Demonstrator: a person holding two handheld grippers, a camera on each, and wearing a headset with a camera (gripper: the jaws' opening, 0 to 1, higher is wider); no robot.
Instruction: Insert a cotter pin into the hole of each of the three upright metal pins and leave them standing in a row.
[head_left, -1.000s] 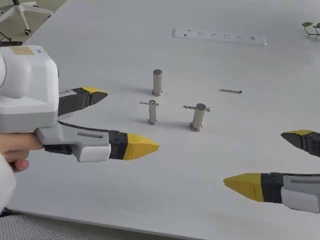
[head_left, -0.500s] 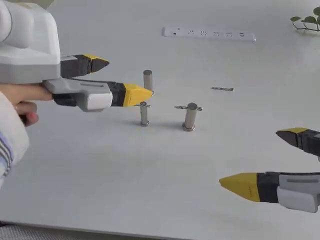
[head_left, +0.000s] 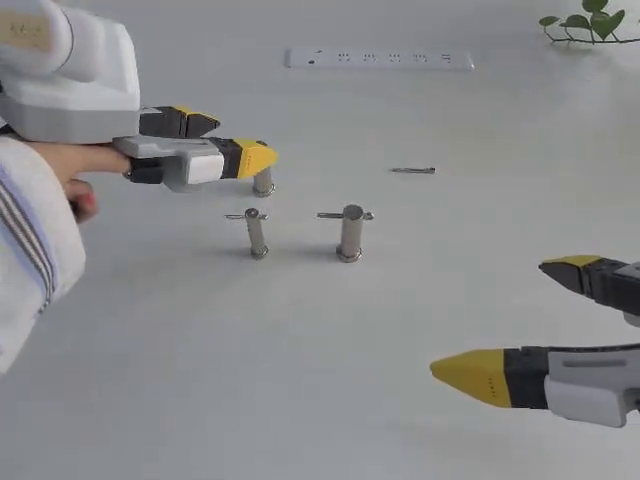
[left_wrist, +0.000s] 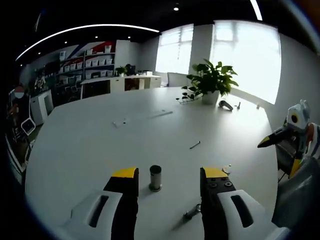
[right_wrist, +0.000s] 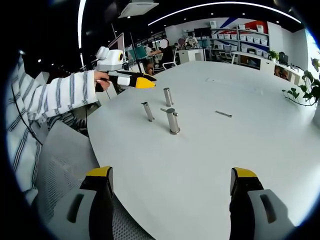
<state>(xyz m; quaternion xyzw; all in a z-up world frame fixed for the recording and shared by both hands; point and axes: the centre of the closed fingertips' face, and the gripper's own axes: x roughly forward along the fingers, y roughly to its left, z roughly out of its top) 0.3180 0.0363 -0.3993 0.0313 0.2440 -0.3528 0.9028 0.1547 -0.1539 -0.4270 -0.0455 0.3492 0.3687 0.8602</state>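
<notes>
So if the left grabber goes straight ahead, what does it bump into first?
Most likely the bare upright silver metal pin, standing just ahead of the left gripper, between its open yellow-tipped jaws. Depth is unclear, so it may slip between them rather than get hit.

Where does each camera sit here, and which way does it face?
Head view: on the headset, facing forward and down at the table; left tongs, hand and sleeve upper left, right tongs lower right.
Left gripper view: on the left tongs, facing across the table toward a plant; the bare pin shows between its open jaws.
Right gripper view: on the right tongs, open jaws below, facing the three upright pins and the left tongs.
Shared: both gripper views show the loose cotter pin.
</notes>
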